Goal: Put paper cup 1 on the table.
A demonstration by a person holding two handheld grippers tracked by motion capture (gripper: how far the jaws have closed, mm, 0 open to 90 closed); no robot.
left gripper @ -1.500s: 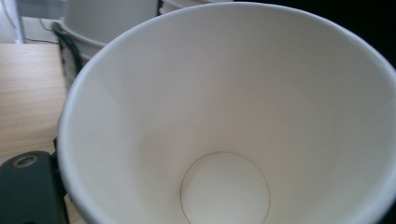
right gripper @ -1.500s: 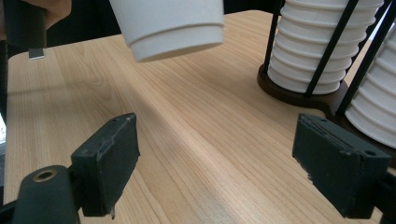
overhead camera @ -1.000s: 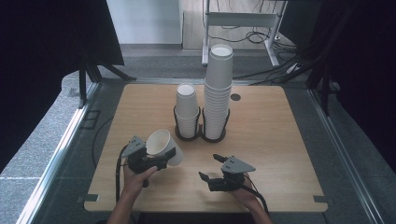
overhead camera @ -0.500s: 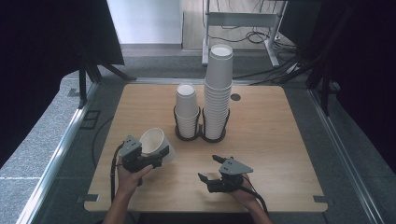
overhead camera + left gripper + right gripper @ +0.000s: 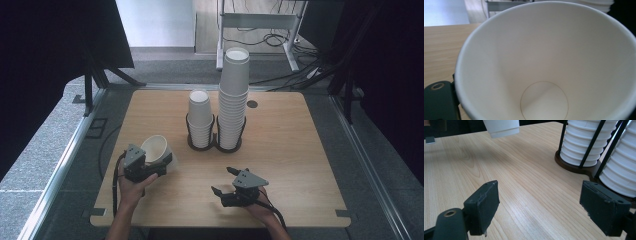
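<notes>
One loose cup [image 5: 156, 148], two cup stacks [image 5: 200, 119] (one rack [image 5: 215, 145]), two claws [image 5: 224, 183].

We hold the left gripper [image 5: 159, 161] at the left of the high view, gripped from below by the left hand [image 5: 131, 186], whose forearm enters from the bottom edge. Its jaws point up and away from us, and they are closed on the wall of a paper cup [image 5: 155, 148]; in the left gripper view one jaw lies against the cup's outer rim. We hold the right gripper [image 5: 223, 181] low in the right hand [image 5: 255, 206], jaws pointing left and away. In the right gripper view its jaws stand wide apart with nothing between them.
</notes>
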